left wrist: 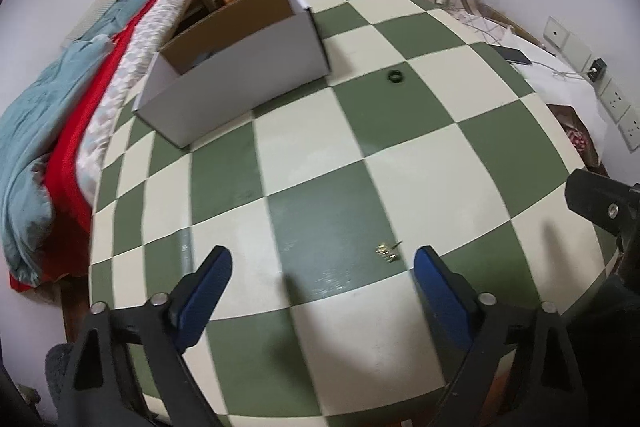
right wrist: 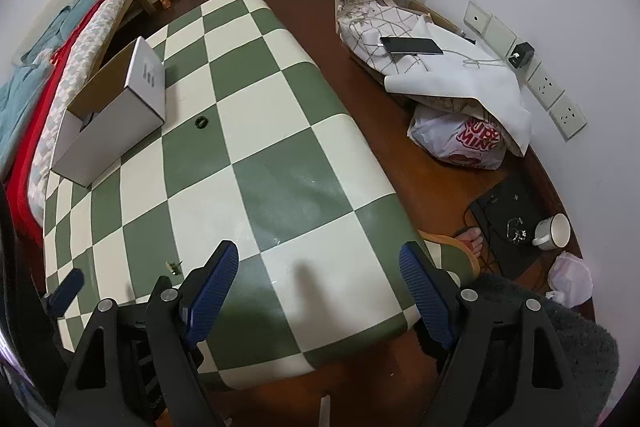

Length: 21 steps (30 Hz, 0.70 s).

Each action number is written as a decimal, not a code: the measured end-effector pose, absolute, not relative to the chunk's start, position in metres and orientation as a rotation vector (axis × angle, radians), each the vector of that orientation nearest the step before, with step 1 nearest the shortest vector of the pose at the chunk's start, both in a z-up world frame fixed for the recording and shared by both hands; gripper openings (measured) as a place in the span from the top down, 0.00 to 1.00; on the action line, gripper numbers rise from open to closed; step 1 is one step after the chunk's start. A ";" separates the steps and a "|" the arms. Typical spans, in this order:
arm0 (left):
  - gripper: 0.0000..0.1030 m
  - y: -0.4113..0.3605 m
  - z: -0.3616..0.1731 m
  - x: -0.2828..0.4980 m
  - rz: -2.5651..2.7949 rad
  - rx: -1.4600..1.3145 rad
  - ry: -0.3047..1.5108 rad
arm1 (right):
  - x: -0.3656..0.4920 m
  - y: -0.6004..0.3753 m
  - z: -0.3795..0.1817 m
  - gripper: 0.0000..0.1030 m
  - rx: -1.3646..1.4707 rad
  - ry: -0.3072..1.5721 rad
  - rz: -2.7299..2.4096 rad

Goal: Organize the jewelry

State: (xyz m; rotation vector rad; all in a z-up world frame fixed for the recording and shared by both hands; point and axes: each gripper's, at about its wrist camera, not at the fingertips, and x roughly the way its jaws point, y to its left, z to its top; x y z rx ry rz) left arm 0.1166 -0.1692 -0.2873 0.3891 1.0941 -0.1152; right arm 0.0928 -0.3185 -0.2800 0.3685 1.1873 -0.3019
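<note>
A small gold jewelry piece [left wrist: 387,251] lies on the green-and-cream checkered table [left wrist: 420,187], just ahead of my open, empty left gripper [left wrist: 323,269] and near its right finger. It also shows in the right wrist view [right wrist: 174,266]. A dark green ring [left wrist: 395,76] lies farther out, near an open white cardboard box [left wrist: 236,75]; ring [right wrist: 201,123] and box [right wrist: 108,123] show in the right wrist view too. My right gripper [right wrist: 319,263] is open and empty over the table's near right part [right wrist: 280,163].
A bed with red and blue bedding [left wrist: 60,131] runs along the table's left side. In the right wrist view, a phone [right wrist: 412,45] on cloth-covered boxes, a plastic bag [right wrist: 460,143], a white cup [right wrist: 554,231] and a foot in a slipper [right wrist: 468,243] are right of the table.
</note>
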 end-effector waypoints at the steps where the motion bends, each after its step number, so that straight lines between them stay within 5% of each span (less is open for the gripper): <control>1: 0.18 -0.171 -0.290 0.118 -0.125 0.389 1.100 | 0.093 -0.320 -0.281 0.18 0.374 1.188 -0.303; 5: 0.42 -0.175 -0.298 0.120 -0.162 0.372 1.140 | 0.095 -0.323 -0.284 0.18 0.391 1.189 -0.304; 13: 0.50 -0.180 -0.299 0.121 -0.199 0.348 1.140 | 0.094 -0.327 -0.289 0.18 0.408 1.193 -0.320; 21: 0.93 -0.182 -0.298 0.118 -0.253 0.313 1.157 | 0.093 -0.330 -0.285 0.19 0.415 1.180 -0.330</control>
